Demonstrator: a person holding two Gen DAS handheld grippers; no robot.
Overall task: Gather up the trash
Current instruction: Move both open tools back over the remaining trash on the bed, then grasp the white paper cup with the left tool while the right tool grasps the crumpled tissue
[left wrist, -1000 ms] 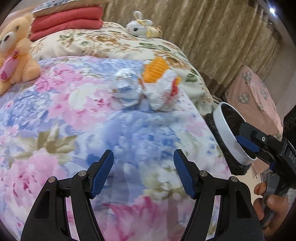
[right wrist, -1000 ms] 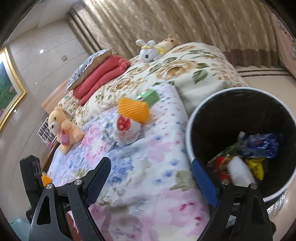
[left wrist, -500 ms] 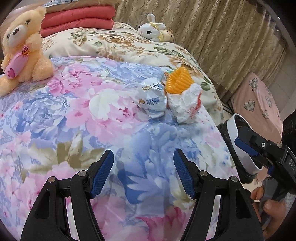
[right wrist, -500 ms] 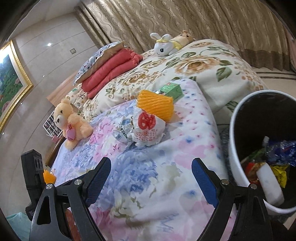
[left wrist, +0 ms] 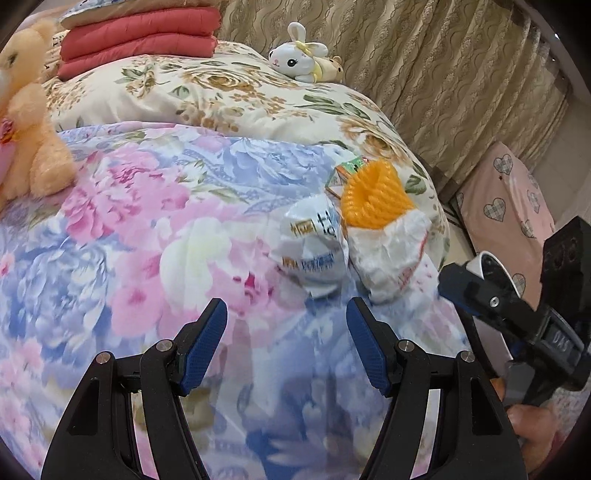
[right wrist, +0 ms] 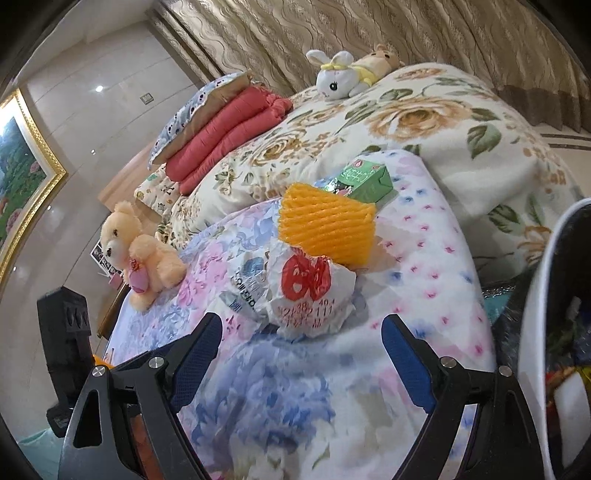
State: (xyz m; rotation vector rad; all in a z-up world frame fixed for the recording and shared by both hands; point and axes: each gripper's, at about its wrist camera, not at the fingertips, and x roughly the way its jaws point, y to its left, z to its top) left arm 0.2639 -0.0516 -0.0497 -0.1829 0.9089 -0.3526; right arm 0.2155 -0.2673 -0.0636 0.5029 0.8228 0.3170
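A cluster of trash lies on the floral bed: a crumpled white wrapper with blue print (left wrist: 314, 251) (right wrist: 245, 284), a crumpled white wrapper with red print (left wrist: 388, 254) (right wrist: 310, 295), an orange foam net (left wrist: 375, 199) (right wrist: 325, 225) and a green carton (left wrist: 351, 168) (right wrist: 365, 179). My left gripper (left wrist: 286, 339) is open and empty, just short of the wrappers. My right gripper (right wrist: 301, 354) is open and empty, facing the red-printed wrapper. The white-rimmed bin (right wrist: 543, 332) with trash inside stands at the right; its rim (left wrist: 491, 258) shows behind the right gripper's body.
A peach teddy bear (left wrist: 29, 136) (right wrist: 140, 254) sits on the bed at left. A white plush rabbit (left wrist: 299, 53) (right wrist: 343, 75) and folded red blankets (left wrist: 136, 33) (right wrist: 229, 129) lie further back. Curtains hang behind. A pink heart-patterned cushion (left wrist: 506, 206) is at right.
Both grippers have moved closer to the trash cluster, which now looms larger. The bin has slid toward the right edge of the right wrist view. Both stay open.
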